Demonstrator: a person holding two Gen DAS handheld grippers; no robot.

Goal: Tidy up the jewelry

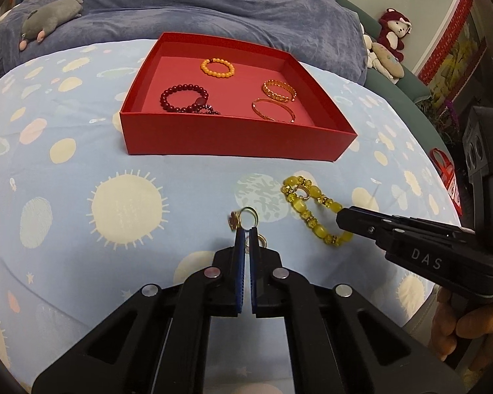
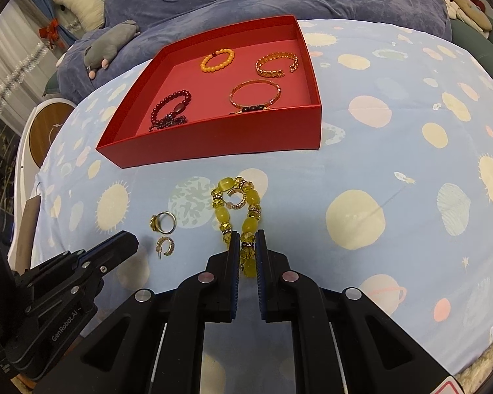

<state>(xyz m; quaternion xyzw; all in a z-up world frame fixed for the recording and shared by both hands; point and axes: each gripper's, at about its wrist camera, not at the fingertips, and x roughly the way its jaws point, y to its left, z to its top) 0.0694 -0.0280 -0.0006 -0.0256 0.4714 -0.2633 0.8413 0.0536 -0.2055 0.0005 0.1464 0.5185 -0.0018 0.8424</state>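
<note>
Your red cardboard box (image 2: 213, 138) sat in the upper middle of both views on a pale blue bedsheet printed with suns and planets (image 2: 394, 164). It already held four pieces: an orange beaded bracelet (image 2: 217, 60), a gold open chain-link cuff (image 2: 276, 64), a thin gold bangle (image 2: 255, 96) and a dark red beaded bracelet (image 2: 171, 111). That part of the sorting looked done.

Still outside the box, in the lower middle of the right wrist view, lay a chunky yellow beaded bracelet (image 2: 238, 213) with a small gold hoop earring (image 2: 236, 201) resting inside its loop, a gold ring with a stone (image 2: 163, 222), and a second small hoop earring (image 2: 165, 246) just below it.

Your right claw (image 2: 247, 246) was closed on the near end of the yellow bracelet. Your left claw (image 1: 247, 234) was shut just beside the ring and second earring; it seemed to grip nothing. Four pieces looked left to move.
</note>
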